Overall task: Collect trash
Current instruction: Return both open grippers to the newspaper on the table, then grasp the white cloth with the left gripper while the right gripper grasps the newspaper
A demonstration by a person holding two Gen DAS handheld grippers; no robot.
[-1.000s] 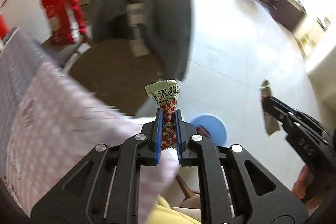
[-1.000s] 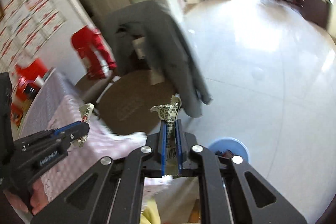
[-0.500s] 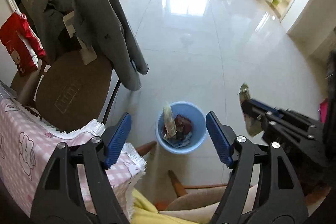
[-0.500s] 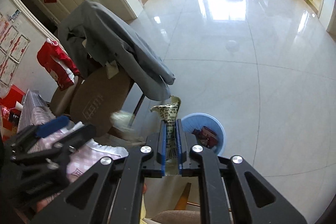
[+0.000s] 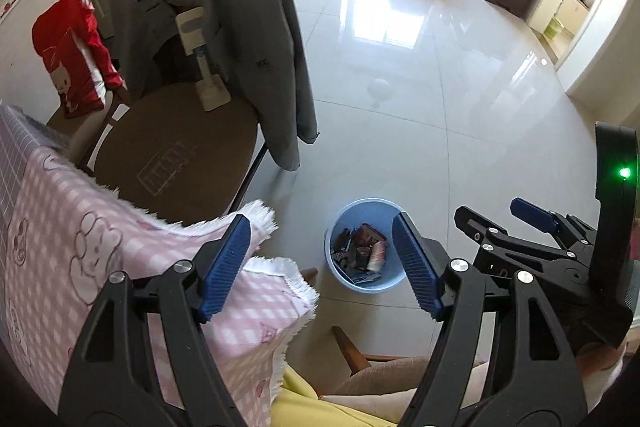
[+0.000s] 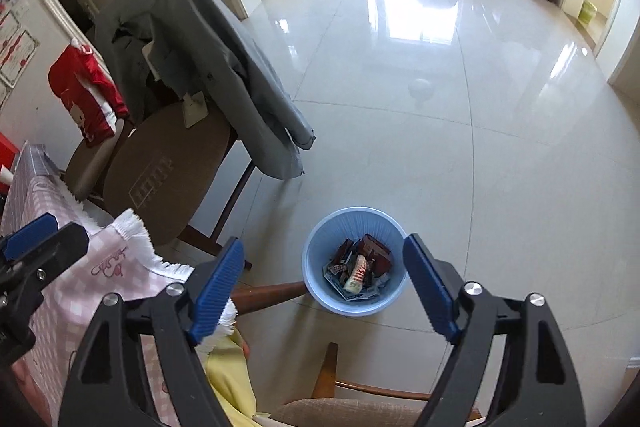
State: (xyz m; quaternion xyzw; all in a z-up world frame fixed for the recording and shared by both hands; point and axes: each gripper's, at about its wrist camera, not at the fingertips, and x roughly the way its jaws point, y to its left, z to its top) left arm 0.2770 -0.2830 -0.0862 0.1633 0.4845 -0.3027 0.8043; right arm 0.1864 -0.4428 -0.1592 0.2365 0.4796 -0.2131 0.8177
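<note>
Both tools gape wide, nothing between the pads. Left tool (image 5: 320, 267) and right tool (image 6: 322, 279) hang above the blue bin (image 6: 320, 239) on the tile floor. The right view looks straight down on wrappers (image 6: 358, 269) heaped inside; the left view alone shows the right tool's green light (image 5: 624, 172). Pink checked cloth (image 5: 100, 259) covers the surface.

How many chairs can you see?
3. One chair has a gray jacket over its back. Another holds a red bag, beside the pink cloth. A third sits at the bottom edge. More may be hidden.
</note>
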